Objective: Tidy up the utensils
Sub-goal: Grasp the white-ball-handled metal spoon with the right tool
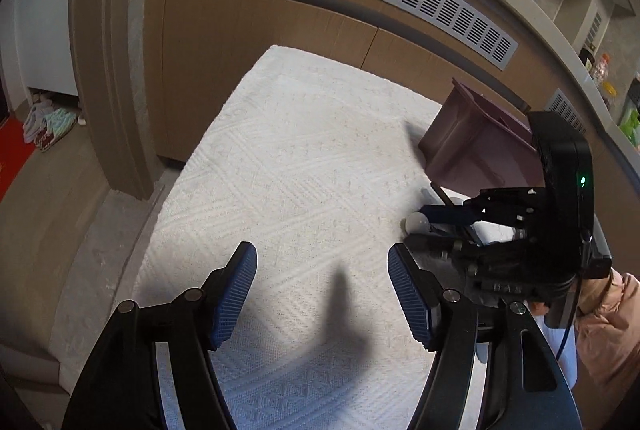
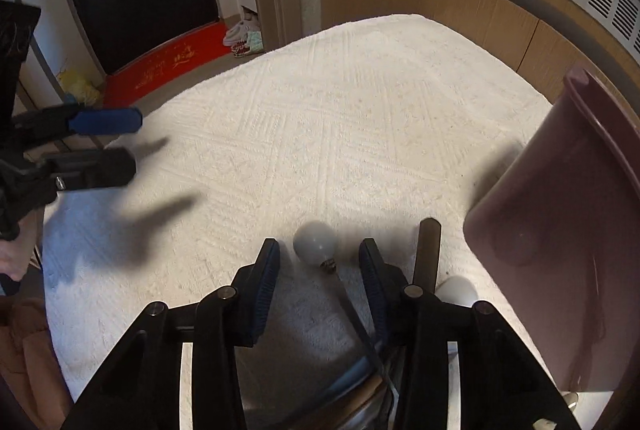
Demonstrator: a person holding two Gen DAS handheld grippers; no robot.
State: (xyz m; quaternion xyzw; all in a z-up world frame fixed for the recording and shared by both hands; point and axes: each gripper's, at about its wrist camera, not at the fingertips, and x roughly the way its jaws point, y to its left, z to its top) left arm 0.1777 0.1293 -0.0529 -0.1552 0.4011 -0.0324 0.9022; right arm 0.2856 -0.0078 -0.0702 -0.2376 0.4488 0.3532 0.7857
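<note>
Left tongs (image 1: 322,278) gape empty over the white bench (image 1: 304,157); right tongs (image 2: 319,262), apparently still parted, straddle a thin handle (image 2: 354,314) near a bulb (image 2: 315,241).

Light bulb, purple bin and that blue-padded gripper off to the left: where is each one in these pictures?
Light bulb (image 2: 315,241): right wrist view, on its round glass.
Purple bin (image 2: 560,197): right wrist view, on its outer side wall.
Left gripper (image 2: 116,141): right wrist view, in the gap between its two fingertips.
</note>
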